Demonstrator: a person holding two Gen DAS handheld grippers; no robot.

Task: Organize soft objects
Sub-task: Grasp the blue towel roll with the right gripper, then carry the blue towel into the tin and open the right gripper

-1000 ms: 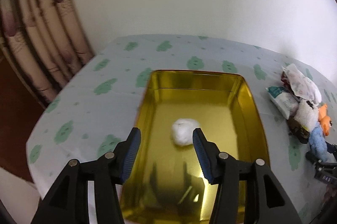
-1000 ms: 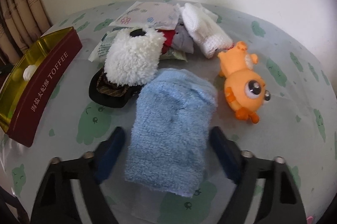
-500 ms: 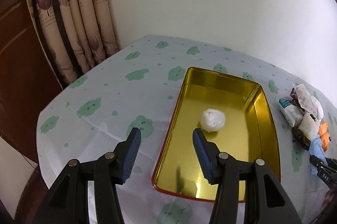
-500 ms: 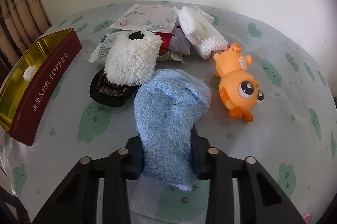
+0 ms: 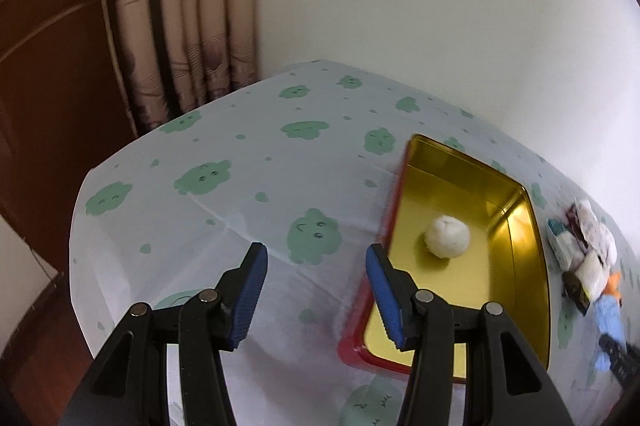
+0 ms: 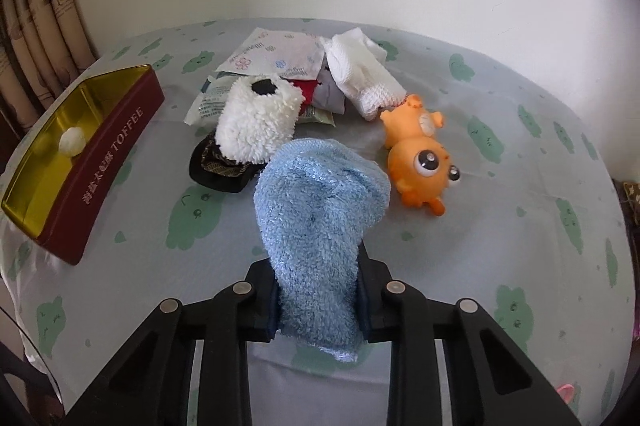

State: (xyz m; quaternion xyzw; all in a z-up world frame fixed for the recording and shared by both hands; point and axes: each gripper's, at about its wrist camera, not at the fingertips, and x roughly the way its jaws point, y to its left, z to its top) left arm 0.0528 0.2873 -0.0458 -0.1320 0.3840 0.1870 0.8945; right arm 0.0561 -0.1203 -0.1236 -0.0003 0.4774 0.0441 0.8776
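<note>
One gold tin (image 6: 100, 162) holding one white cotton ball (image 6: 72, 142); one blue towel (image 6: 316, 226), one orange toy (image 6: 420, 158), one fluffy white plush (image 6: 256, 126), one white cloth (image 6: 360, 74), two tools.

We are seeing a glossy metal tin (image 6: 120, 146), gold and mirror-bright inside, dark red and smooth outside. A fluffy cotton-like ball (image 5: 447, 236) is lying in it. The blue cloth (image 6: 320, 226) is looking like rough looped terry. The orange toy (image 6: 420, 162) is shining like smooth plastic. The tablecloth (image 5: 260, 166) is looking thin, smooth and matt.
</note>
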